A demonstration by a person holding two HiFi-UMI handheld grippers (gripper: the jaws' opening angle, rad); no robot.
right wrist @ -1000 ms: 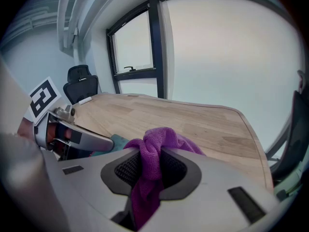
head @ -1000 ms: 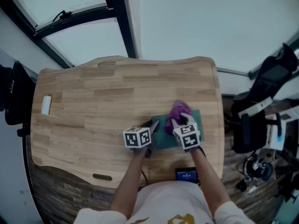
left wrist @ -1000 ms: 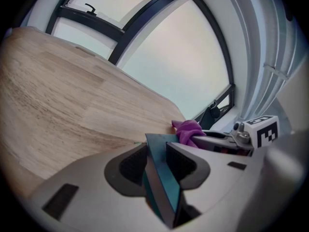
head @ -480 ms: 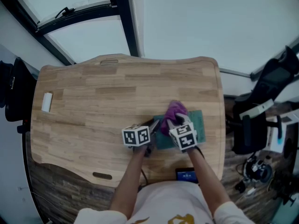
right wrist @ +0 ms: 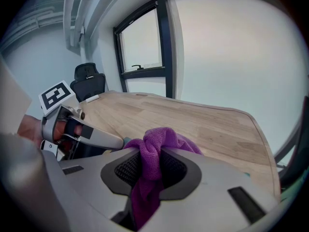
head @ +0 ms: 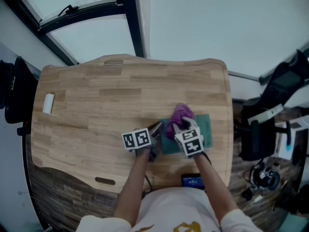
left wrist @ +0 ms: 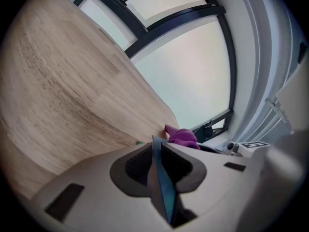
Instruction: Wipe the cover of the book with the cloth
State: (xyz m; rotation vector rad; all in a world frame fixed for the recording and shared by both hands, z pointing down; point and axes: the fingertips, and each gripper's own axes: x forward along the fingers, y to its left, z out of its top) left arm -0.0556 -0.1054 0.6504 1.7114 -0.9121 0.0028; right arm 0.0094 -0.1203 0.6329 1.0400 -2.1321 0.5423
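Table: a light wooden table (head: 96, 105) with rounded corners and plank-style grain. It had a cut-out slot (head: 105, 181) near the front edge and another at the far edge.
Book: a teal book (head: 205, 124) lay flat on the table's front right part, close to the person.
Cloth: a purple cloth (head: 179, 115) was bunched up on top of the book, touching its cover.
Right gripper: the right gripper (head: 181, 126) was clamped on the cloth. A fold of it ran right up between the jaws and the rest spilled out in front.
Left gripper: the left gripper (head: 157, 129) sat at the book's left edge. Its jaws were closing, and a thin teal edge of the book was pinched between them.
Other stuff on the table: a small white object (head: 48, 103) lay way over by the left edge, well apart from everything else. A small device with a blue screen (head: 192, 181) sat at the front edge by the person's right arm.
Room: big pale windows with dark frames (head: 126, 13) ran behind the table. A black office chair (head: 17, 91) stood off to the left and another dark chair (head: 285, 81) to the right.
Floor: a dark wood-look floor (head: 63, 202) showed below the table's front edge, with some cables and gear in the right corner, too small to make out.
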